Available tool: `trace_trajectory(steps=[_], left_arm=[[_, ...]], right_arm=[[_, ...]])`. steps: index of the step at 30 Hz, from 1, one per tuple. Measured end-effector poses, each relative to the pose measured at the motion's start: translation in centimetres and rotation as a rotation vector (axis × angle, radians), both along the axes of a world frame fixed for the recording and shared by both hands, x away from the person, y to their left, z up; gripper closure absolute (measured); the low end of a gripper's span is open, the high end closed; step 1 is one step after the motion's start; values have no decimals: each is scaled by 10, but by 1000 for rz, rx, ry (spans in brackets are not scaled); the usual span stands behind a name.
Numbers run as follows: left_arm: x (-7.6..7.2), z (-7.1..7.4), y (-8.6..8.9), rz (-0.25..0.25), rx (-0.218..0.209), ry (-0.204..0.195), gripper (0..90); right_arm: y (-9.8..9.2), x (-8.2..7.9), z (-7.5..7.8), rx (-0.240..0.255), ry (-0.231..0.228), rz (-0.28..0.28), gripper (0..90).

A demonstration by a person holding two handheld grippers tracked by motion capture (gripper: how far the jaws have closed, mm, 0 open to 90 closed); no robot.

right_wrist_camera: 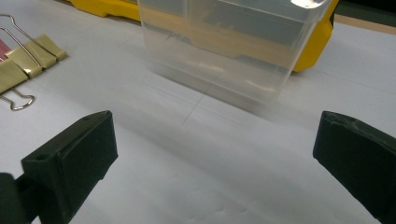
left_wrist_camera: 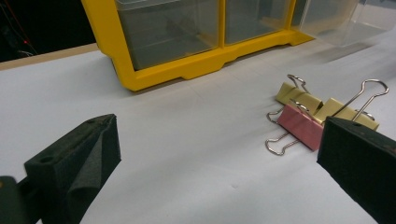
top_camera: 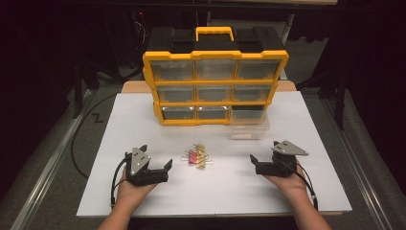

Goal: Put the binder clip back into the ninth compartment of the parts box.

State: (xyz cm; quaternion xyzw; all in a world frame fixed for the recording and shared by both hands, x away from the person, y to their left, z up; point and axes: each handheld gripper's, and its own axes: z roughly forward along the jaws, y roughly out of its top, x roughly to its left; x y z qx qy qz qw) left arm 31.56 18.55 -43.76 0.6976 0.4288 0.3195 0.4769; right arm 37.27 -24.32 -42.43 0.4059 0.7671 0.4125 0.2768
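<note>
A small heap of binder clips, yellow and pink, lies on the white table top between my two grippers. My left gripper rests to the left of the heap, open and holding nothing. In the left gripper view a pink clip and yellow clips lie just ahead of the right-hand jaw. My right gripper rests to the right of the heap, open as well, with bare table between its jaws. It faces a clear plastic drawer that stands on the table.
A yellow and black organizer with clear drawers stands at the back of the table. Its bottom right slot is dark, and the clear drawer sits just in front of that slot. Dark floor surrounds the table.
</note>
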Motion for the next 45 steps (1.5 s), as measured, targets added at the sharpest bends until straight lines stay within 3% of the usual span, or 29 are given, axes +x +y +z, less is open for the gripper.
trace_trajectory(steps=[14, 16, 28, 31, 45], left_arm=[[1, 1, 1, -12, 4, -5, 3], [-1, 2, 1, -9, 7, -8, 3], [-1, 3, 0, -21, 6, -16, 3], [-2, 3, 0, -22, 2, -20, 3], [-3, 4, -1, -29, -3, -24, 3]], right_arm=[[4, 2, 1, -64, 61, 3, 8], [4, 2, 0, -58, 86, 4, 7], [10, 14, 1, -159, 220, 44, 8], [9, 16, 1, -161, 250, 57, 8], [10, 15, 10, -200, 335, 110, 8]])
